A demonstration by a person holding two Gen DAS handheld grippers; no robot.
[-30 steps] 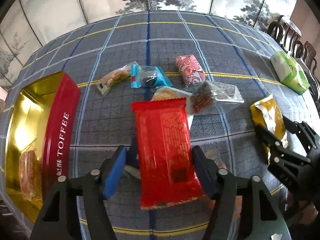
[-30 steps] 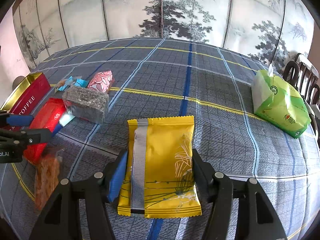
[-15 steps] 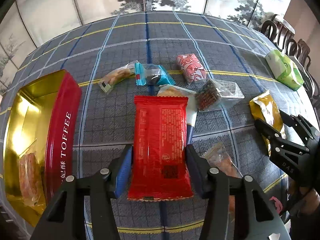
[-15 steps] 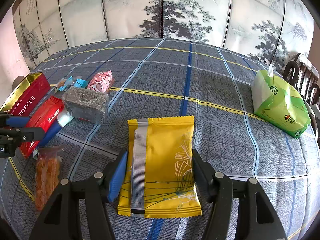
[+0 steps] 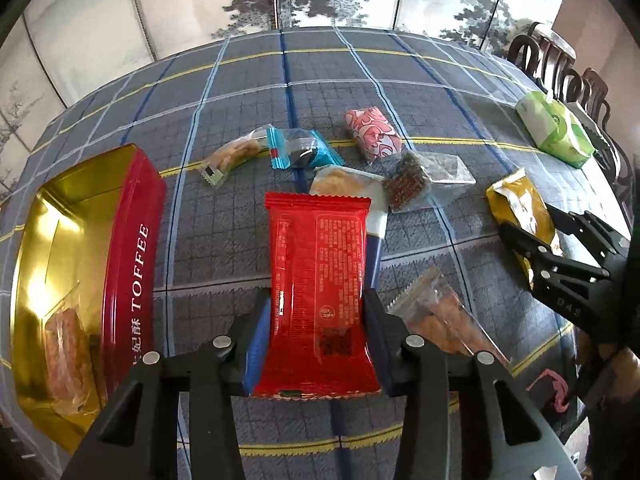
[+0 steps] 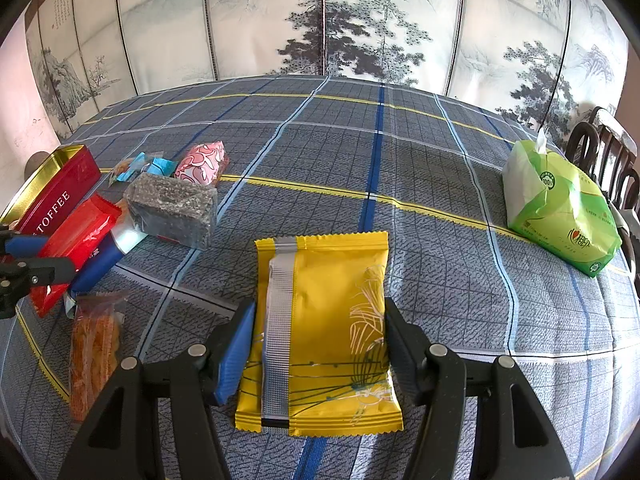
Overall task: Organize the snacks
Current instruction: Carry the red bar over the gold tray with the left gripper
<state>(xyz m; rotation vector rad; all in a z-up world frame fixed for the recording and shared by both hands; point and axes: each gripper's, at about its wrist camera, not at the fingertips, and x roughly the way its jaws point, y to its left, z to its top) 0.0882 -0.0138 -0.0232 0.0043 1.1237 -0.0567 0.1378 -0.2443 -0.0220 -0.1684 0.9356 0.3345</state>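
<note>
Left wrist: red packet (image 5: 320, 296) clamped in left gripper (image 5: 316, 344).

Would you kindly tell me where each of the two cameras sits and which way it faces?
Left wrist: on the left gripper, facing across the table; its fingers clamp the red packet, toffee tin at left, right gripper at right.
Right wrist: on the right gripper, facing the painted screen; its fingers clamp the yellow packet.
Shared: tin, both packets, the green tissue pack, the pink snack.
</note>
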